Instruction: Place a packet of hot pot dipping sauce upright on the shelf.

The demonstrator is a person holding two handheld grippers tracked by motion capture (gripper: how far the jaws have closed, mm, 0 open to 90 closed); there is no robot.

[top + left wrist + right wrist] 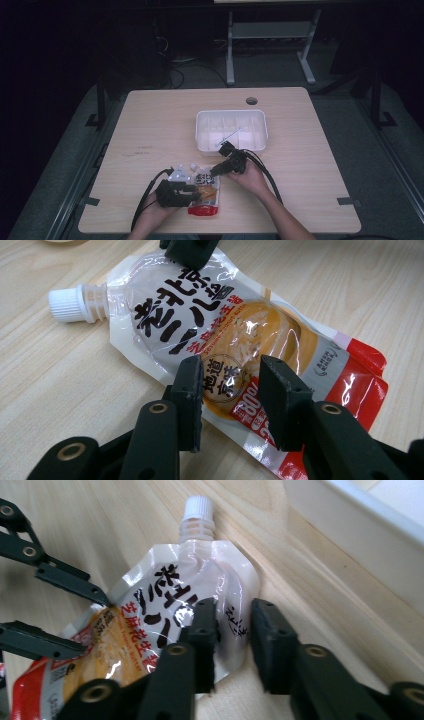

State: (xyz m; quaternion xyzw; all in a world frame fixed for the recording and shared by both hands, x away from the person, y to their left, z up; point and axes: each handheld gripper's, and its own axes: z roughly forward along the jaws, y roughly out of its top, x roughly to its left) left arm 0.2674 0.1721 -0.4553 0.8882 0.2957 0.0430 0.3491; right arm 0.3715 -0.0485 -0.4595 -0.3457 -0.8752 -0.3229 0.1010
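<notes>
A spouted food pouch (205, 191) (225, 325) (190, 580), white at the top and orange and red below with black characters, lies flat on the wooden table. Its white cap (67, 304) (197, 505) points toward the tray. My left gripper (194, 190) (230, 372) stands over the pouch's lower part, jaws apart with the printed face showing between them. My right gripper (215, 172) (234, 612) is at the upper corner near the spout. Its jaws are apart, with the pouch's side edge between them and a sliver of table showing beside that edge.
A white divided tray (230, 114) (350, 525) stands just beyond the pouch, with a thin white stick (230, 136) lying in it. A round cable hole (251, 100) sits near the table's far edge. The front edge is close behind both hands.
</notes>
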